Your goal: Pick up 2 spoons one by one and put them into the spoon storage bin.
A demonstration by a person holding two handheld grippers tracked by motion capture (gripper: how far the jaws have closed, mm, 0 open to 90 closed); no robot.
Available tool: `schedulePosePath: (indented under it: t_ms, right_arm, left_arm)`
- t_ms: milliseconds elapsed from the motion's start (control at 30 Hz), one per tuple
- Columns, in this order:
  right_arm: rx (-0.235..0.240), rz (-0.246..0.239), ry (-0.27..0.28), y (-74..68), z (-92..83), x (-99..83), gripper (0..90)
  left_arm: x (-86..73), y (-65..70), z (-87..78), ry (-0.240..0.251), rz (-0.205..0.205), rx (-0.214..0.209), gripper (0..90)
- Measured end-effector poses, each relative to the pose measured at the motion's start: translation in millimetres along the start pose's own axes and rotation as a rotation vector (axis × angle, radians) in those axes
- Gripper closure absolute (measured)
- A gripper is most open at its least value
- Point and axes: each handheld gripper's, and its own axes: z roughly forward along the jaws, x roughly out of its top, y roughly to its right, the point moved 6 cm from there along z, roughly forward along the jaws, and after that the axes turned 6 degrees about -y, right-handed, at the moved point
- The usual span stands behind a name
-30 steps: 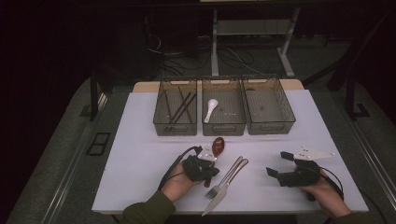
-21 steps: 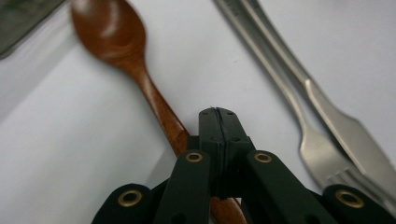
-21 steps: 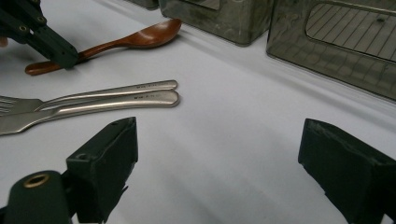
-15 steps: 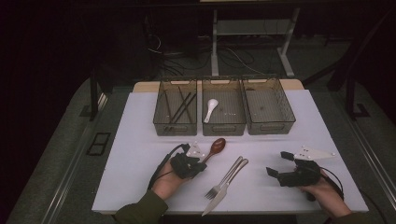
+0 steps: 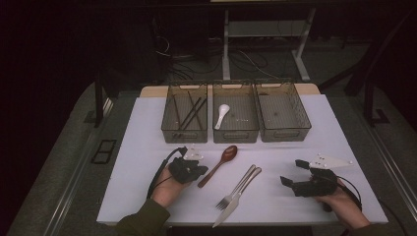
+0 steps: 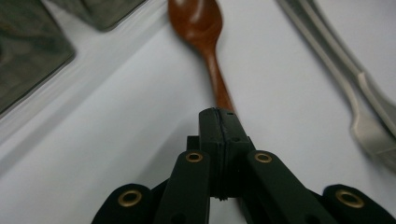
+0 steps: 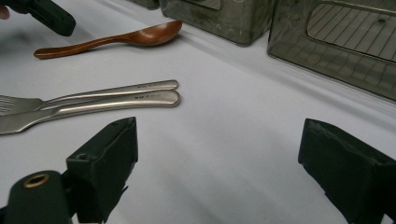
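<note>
Left tongs (image 6: pixel 219 135), jaws pressed together near the wooden spoon (image 5: pixel 220 163) at twelve o'clock, face a light, stiff, smooth thing best pinched mid-handle, while right tongs (image 7: pixel 219 163) gape wide.

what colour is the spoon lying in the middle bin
White; the spoon in the middle bin shows best in the high view.

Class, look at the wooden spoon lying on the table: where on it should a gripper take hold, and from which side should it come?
Grip the wooden spoon on its slim straight handle, probably near the tail end, coming from the person's side along the handle. The bowl is wide, rounded and close to the middle bin; the handle has bare table either side.
</note>
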Motion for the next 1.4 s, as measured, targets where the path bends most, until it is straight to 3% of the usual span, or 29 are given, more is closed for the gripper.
schedulePosePath:
  t_ms: [200,300,600,733,1000,1200,1400]
  right_arm:
    - [-0.001,-0.001,0.0,-0.1,0.2,0.1,11.6]
    - [-0.001,-0.003,-0.003,0.0,0.6,-0.1,11.6]
    - [-0.001,-0.003,-0.007,-0.3,1.3,-0.1,11.6]
    - [-0.001,-0.002,-0.007,-0.2,1.3,-0.2,11.6]
    - [0.0,0.001,-0.007,0.4,0.5,-0.7,11.6]
    - [0.001,-0.002,-0.005,0.2,0.4,-0.7,11.6]
    - [0.001,-0.006,-0.006,0.0,0.9,-0.6,11.6]
  left_arm:
    - [8.5,12.6,3.9,0.028,0.02,-0.039,88.2]
    - [15.1,13.2,6.4,0.049,0.014,-0.042,81.2]
    - [46.7,-2.8,20.8,0.112,-0.04,-0.01,51.9]
    - [62.2,-10.4,32.5,0.132,-0.068,-0.006,47.0]
    - [79.1,-17.9,59.2,0.106,-0.09,0.007,45.7]
    - [76.6,-21.5,66.3,0.083,-0.099,0.028,46.0]
    - [73.3,-23.5,69.8,0.062,-0.1,0.017,46.0]
